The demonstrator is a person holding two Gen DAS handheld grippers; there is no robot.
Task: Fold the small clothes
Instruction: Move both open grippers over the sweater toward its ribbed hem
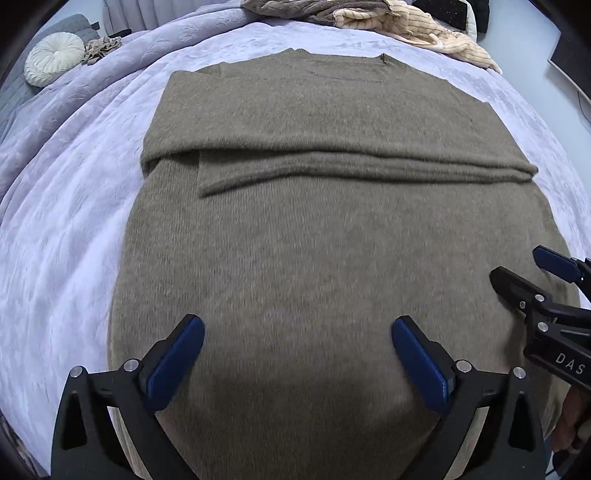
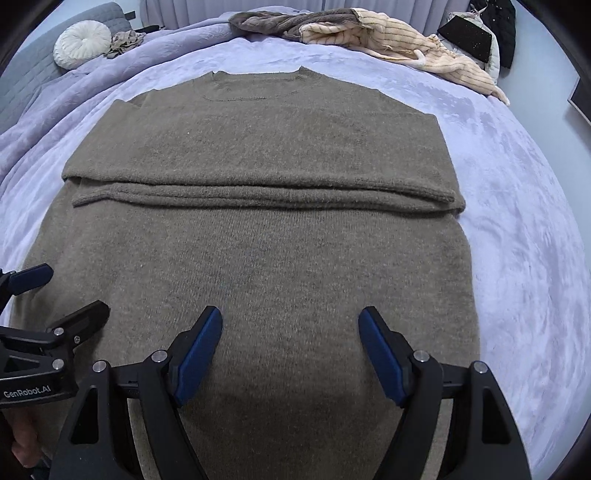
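An olive-brown knitted sweater (image 1: 314, 240) (image 2: 258, 251) lies flat on a lilac bed cover, collar at the far end. Both sleeves are folded across its chest as a band (image 1: 332, 170) (image 2: 266, 195). My left gripper (image 1: 297, 325) hangs open above the sweater's lower body, blue pads wide apart and nothing between them. My right gripper (image 2: 290, 315) is open too, over the same lower part, a little to the right. Each gripper shows at the edge of the other's view: the right gripper (image 1: 517, 266) and the left gripper (image 2: 70, 291).
The lilac bed cover (image 1: 74, 221) (image 2: 517, 221) surrounds the sweater. A pile of other clothes, brown and cream striped (image 1: 369, 18) (image 2: 369, 33), lies at the far edge. A round white cushion (image 1: 53, 57) (image 2: 81, 42) rests on a grey seat at the far left.
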